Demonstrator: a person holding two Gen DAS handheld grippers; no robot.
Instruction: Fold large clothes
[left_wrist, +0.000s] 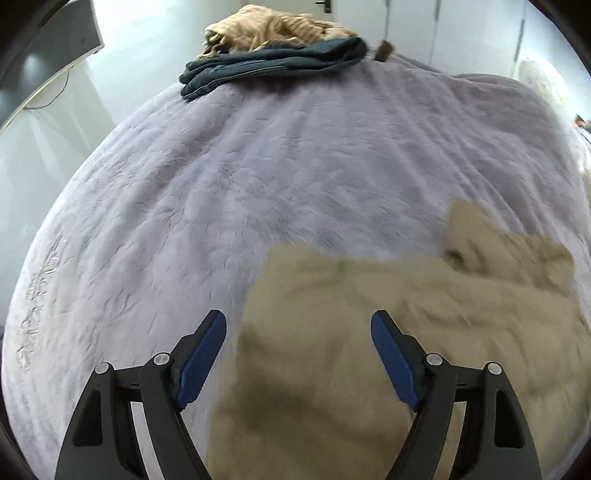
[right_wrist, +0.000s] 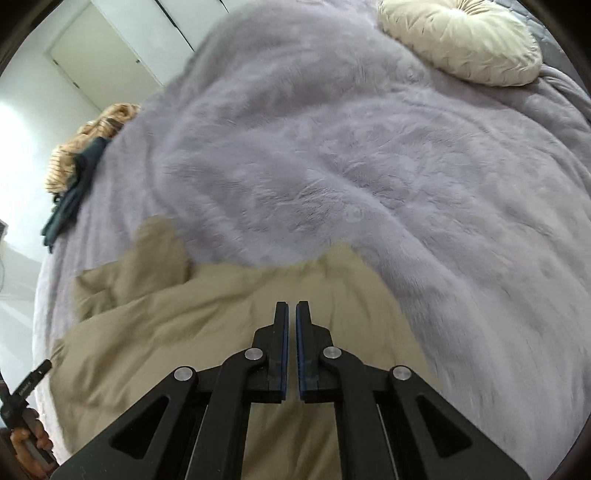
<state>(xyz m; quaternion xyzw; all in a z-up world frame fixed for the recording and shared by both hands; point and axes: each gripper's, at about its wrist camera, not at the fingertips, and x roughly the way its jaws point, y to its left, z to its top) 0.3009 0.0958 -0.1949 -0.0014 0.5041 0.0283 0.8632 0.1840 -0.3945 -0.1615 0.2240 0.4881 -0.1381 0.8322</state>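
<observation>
A large beige garment (left_wrist: 388, 314) lies crumpled on the lilac fleece bedspread (left_wrist: 258, 166), at the lower right of the left wrist view. My left gripper (left_wrist: 298, 325) is open above its left edge and holds nothing. In the right wrist view the beige garment (right_wrist: 207, 306) spreads across the lower middle. My right gripper (right_wrist: 292, 306) is shut with nothing between its fingers, hovering over the garment's far edge.
A pile of dark teal and tan striped clothes (left_wrist: 273, 48) sits at the far edge of the bed, also in the right wrist view (right_wrist: 77, 162). A round cream cushion (right_wrist: 461, 40) lies at the head. A monitor (left_wrist: 48, 51) stands left. The left hand (right_wrist: 26, 439) shows low left.
</observation>
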